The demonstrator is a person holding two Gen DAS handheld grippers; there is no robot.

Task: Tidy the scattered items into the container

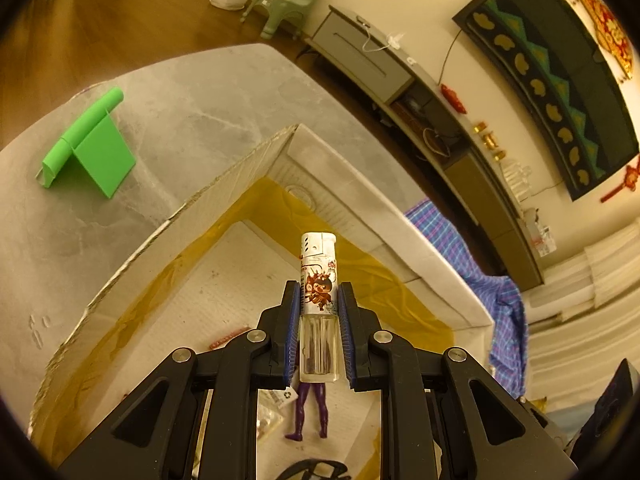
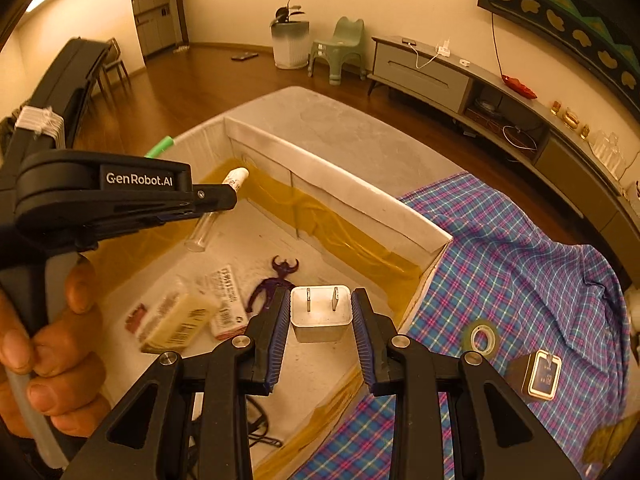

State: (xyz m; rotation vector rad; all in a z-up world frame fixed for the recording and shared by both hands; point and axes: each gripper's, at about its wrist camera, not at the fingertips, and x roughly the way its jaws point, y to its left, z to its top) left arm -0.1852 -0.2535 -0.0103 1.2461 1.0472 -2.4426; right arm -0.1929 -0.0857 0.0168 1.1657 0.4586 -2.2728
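My left gripper (image 1: 319, 300) is shut on a lighter (image 1: 319, 280) with a clear body and a cartoon label, held above the open white box (image 1: 340, 172). From the right wrist view the same left gripper (image 2: 218, 200) hangs over the box's far left part, the lighter (image 2: 234, 178) poking out of it. My right gripper (image 2: 321, 312) is shut on a white plug adapter (image 2: 321, 314), prongs up, above the box's near right corner. On the floor of the box (image 2: 360, 200) lie a purple figure (image 2: 272, 286), a pale yellow bar (image 2: 176, 322) and small packets.
A green folded stand (image 1: 90, 148) sits on the grey table left of the box. On the plaid cloth (image 2: 520, 260) right of the box lie a tape roll (image 2: 482, 338) and a small dark box (image 2: 538, 374). A hand (image 2: 48, 344) holds the left gripper's handle.
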